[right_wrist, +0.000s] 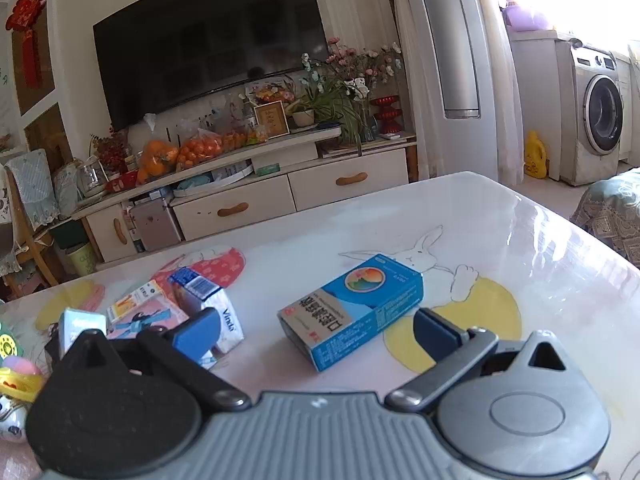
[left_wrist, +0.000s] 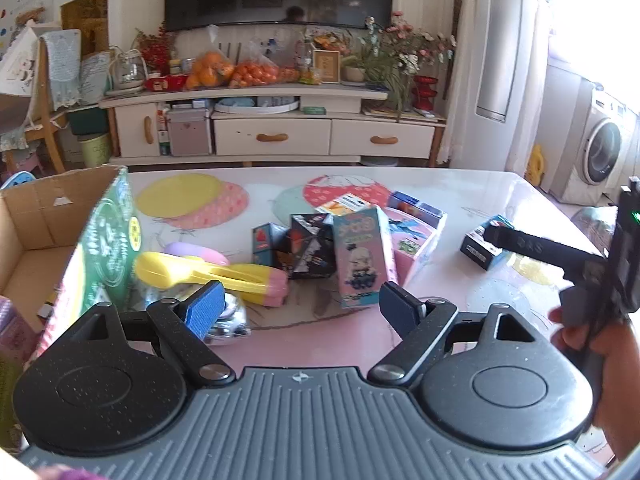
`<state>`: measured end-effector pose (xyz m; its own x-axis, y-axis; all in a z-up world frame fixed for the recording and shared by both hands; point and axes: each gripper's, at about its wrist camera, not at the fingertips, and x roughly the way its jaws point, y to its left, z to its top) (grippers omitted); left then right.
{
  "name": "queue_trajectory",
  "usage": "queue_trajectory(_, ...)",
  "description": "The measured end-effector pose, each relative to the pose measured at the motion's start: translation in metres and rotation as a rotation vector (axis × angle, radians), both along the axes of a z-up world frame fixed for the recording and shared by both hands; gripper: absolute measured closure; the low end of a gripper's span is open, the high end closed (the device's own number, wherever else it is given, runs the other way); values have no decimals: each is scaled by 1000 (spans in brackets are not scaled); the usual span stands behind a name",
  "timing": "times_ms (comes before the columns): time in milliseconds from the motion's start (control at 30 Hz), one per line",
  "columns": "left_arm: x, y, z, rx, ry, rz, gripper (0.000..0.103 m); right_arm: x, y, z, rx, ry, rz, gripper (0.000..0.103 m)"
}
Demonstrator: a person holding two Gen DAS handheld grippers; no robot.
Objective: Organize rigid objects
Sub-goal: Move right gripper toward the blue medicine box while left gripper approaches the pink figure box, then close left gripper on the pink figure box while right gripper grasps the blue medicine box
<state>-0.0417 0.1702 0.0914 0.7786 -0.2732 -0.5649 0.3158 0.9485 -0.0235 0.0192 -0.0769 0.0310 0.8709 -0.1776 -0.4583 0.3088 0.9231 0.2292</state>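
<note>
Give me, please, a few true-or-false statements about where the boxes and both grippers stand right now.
1. The right gripper is open with nothing between its pads. True.
2. The blue box stands upright on the table. False: it lies flat.
3. The cardboard carton sits at the table's left side. True.
4. The left gripper is shut on the yellow toy. False: it is open and holds nothing.

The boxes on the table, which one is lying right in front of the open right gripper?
The blue box with the round multicoloured emblem, lying flat just ahead of the right gripper. The white Vinda box sits off beside its left finger.
</note>
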Motion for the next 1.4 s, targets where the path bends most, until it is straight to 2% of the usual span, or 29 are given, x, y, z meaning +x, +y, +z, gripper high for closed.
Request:
queue_trajectory(333,10,-37,-20,21,31,-32,0,41,-21,-15,53,89,18,2)
queue_trajectory(500,19,-47,-26,3,46,-32,0,58,-17,-20,-5,122,60,5)
queue_trajectory(567,24,-52,-29,-11,58,-31,0,62,-16,-20,-36,131,86,8)
queue_trajectory(800,43,-57,-34,-64,82,7,0,74,-12,-21,-120,155,237,27)
queue_trajectory(1033,57,-63,-39,-96,115,31,0,72,-16,-20,-136,146,343,39)
queue_trajectory(1267,67,-71,-42,-99,109,39,0,65,-24,-17,-158,164,453,44)
queue_trajectory(1400,70,-71,-43,-111,100,44,0,65,-25,-17,-188,181,452,44)
